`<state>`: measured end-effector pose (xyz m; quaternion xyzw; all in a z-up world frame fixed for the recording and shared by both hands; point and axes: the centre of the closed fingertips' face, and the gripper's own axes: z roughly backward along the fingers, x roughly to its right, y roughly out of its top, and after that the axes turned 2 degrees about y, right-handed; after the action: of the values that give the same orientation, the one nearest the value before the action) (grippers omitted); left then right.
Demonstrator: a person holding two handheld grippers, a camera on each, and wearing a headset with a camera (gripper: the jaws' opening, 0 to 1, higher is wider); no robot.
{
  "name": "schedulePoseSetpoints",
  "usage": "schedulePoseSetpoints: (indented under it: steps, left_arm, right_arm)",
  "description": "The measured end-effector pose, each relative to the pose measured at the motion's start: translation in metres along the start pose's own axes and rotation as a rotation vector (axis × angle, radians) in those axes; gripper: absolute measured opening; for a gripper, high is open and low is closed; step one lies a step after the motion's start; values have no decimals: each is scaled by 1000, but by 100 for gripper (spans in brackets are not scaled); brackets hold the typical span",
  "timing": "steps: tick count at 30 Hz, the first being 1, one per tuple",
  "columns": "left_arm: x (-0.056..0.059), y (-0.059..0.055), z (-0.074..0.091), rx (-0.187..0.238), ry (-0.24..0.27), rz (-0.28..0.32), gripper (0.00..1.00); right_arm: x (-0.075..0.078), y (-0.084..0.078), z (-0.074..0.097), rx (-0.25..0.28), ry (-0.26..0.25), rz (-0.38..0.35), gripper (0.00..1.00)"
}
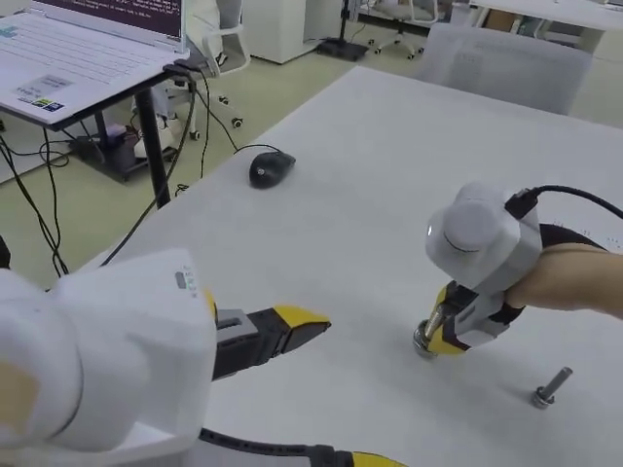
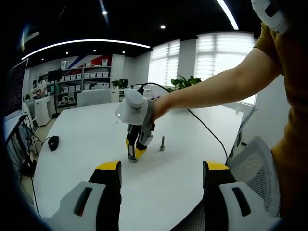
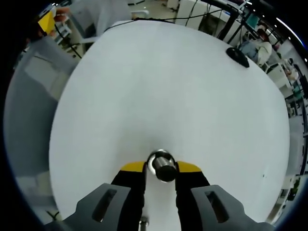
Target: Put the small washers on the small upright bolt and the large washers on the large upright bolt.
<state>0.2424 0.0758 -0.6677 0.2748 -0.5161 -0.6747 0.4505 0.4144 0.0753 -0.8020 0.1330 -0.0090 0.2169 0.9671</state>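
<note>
The large bolt [image 1: 425, 336] stands upright on the white table [image 1: 370, 175], its round top [image 3: 164, 166] showing between the yellow jaws of my right gripper [image 3: 162, 168]. That gripper [image 1: 435, 338] points straight down and is shut on the large bolt, also seen in the left gripper view [image 2: 136, 153]. The small bolt [image 1: 550, 387] stands a little to its right, tilted slightly [image 2: 162, 143]. My left gripper [image 2: 161, 175] hovers open over the near table edge with nothing between its jaws; in the head view it [image 1: 331, 389] sits at the lower left. I can make out no loose washers.
A black mouse [image 1: 271, 168] lies on the far left part of the table [image 3: 238, 56] with its cable running off the edge. A laptop [image 1: 78, 49] rests on a side stand at the upper left. A grey chair [image 1: 501, 63] stands at the far side.
</note>
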Motion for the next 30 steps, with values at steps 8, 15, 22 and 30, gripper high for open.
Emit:
schedulePoseSetpoints:
  steps: [8, 15, 22, 30]
  left_arm:
    - [-1, -2, 0, -3, 1, 0, 68]
    - [1, -3, 1, -9, -3, -6, 68]
    - [6, -2, 0, -5, -21, -17, 68]
    - [12, 4, -1, -3, -55, -52, 68]
  right_arm:
    - [1, -3, -4, 17, -13, 26, 26]
    - [-2, -5, 4, 74, -45, -17, 30]
    - [-14, -10, 24, 134, -87, -53, 31]
    - [-32, 0, 63, 322, -202, -107, 31]
